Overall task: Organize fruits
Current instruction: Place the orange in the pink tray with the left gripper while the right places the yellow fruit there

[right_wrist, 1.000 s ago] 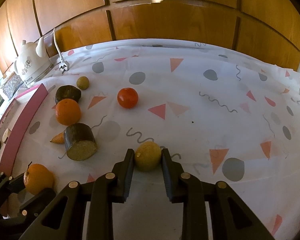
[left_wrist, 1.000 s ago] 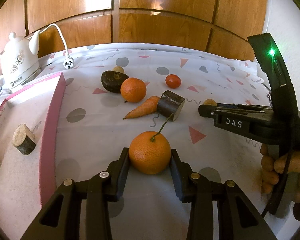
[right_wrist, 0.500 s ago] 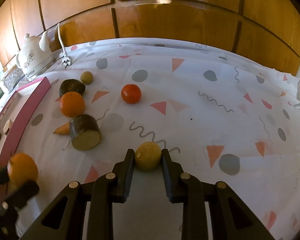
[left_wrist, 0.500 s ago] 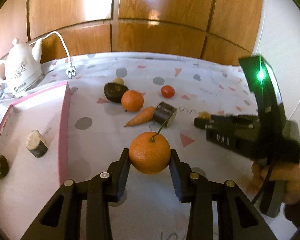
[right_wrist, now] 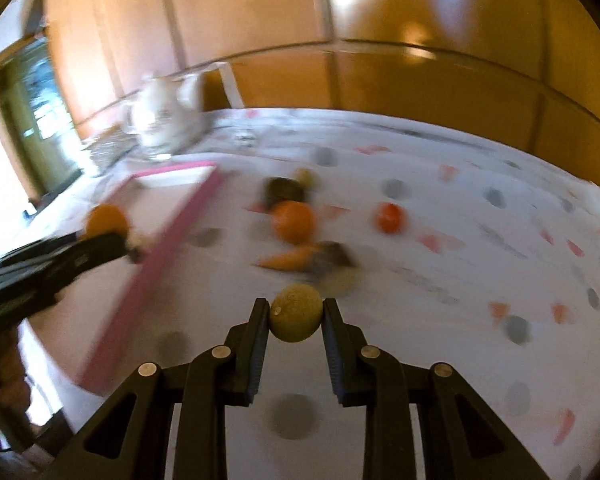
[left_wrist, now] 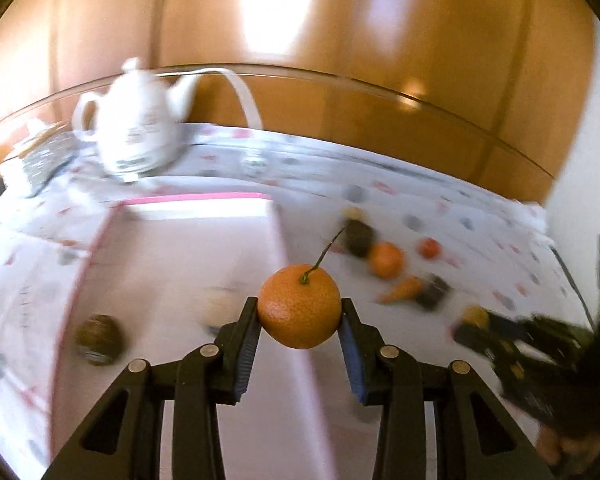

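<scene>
I have the left gripper (left_wrist: 300, 316) clamped on a mandarin (left_wrist: 299, 306), pads pressing its sides at the widest part, and it hangs in the air over the right-hand wall of the pink tray (left_wrist: 188, 199); the right gripper (right_wrist: 296, 314) is nearly closed on a small yellow-green fruit (right_wrist: 296, 313), lifted above the patterned cloth (right_wrist: 460, 240) to the right of the tray. I judge the mandarin light, soft-skinned and a little springy, so I keep the squeeze gentle and across its middle, never on the thin stem (left_wrist: 322, 254), which would likely snap. The smaller fruit looks firmer and rounder, likely to roll once freed, so I would set it down low before letting go. Left on the cloth are an orange (right_wrist: 293, 220), a small red fruit (right_wrist: 389, 217) and a carrot (right_wrist: 288, 260). Motion blur smears everything, and I can read no writing, not even on the kettle (left_wrist: 134, 128)
</scene>
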Available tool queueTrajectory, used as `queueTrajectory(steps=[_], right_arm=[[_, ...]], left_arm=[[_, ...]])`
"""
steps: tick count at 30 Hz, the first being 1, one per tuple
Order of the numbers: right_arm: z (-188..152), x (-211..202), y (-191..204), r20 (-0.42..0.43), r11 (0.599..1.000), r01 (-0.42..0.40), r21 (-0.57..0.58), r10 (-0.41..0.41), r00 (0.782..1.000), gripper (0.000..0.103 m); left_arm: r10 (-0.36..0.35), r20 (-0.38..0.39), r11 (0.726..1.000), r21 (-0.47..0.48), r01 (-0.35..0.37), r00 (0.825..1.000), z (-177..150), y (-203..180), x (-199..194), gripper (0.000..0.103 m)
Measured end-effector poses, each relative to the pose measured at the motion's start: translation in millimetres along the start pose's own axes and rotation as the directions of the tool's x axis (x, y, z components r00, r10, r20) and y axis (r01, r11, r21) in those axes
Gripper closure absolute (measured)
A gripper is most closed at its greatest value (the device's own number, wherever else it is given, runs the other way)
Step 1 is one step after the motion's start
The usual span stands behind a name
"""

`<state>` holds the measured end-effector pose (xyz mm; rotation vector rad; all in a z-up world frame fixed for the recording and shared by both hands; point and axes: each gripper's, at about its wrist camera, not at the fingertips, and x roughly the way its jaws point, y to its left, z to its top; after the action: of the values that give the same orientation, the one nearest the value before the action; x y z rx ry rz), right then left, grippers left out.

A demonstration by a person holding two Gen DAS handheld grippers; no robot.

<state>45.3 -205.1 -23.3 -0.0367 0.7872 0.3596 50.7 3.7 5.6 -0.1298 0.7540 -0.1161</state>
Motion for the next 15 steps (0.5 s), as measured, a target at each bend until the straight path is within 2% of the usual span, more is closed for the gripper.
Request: queueTrajectory(steps=[7, 11, 15], right_arm=[[14, 9, 77, -0.016, 0.976, -0.171, -0.136, 0.17, 0.985, 0.076], [17, 22, 113, -0.046, 0.954, -0.23, -0.193, 0.225, 0.973, 0.076], [19, 33, 136, -0.065, 0.94, -0.255, -0.226, 0.246, 0.967, 0.076]], left_arm=[[0.147, -0.015, 0.985, -0.086, -0.148, 0.989, 13, 58, 7, 0.064], [0.187, -0.018, 0.976, -0.108, -0.188, 0.982, 14, 73, 6, 0.063], [0.198, -0.011, 0.971, -0.133, -0.198, 0.98, 13, 84, 1, 0.062]])
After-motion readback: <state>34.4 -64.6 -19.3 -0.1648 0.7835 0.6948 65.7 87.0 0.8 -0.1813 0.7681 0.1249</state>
